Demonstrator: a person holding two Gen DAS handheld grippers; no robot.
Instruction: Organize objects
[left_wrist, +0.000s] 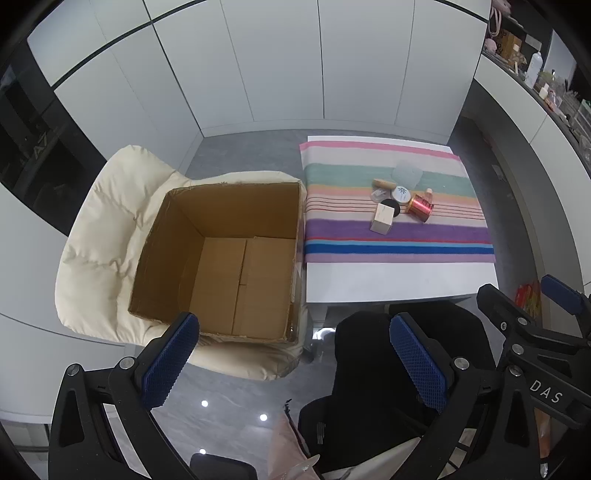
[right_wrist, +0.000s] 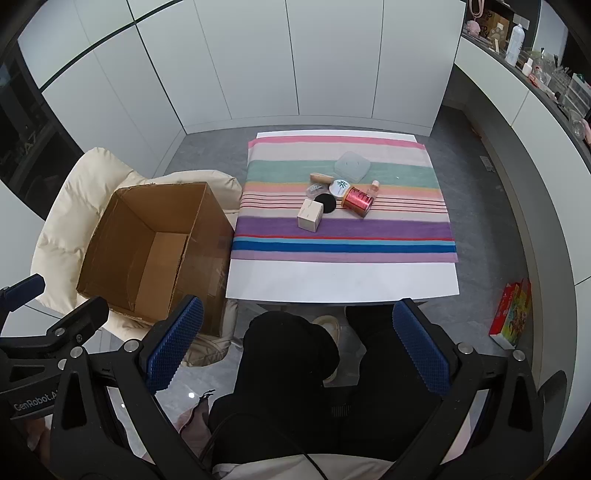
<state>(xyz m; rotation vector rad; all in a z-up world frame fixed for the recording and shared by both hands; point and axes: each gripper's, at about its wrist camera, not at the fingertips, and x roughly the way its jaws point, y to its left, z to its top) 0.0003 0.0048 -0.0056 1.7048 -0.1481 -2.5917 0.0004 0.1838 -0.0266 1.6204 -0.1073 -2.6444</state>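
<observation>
Items (right_wrist: 334, 199) on striped cloth (right_wrist: 343, 243), far beyond 2 gaping tongs (right_wrist: 297, 347).

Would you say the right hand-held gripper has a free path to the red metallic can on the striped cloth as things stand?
Probably yes. The right hand-held gripper is open and empty, and the red metallic can lies on its side at the cluster's right edge, with bare striped cloth in front. Only the small bottle crowds it from behind.
</observation>
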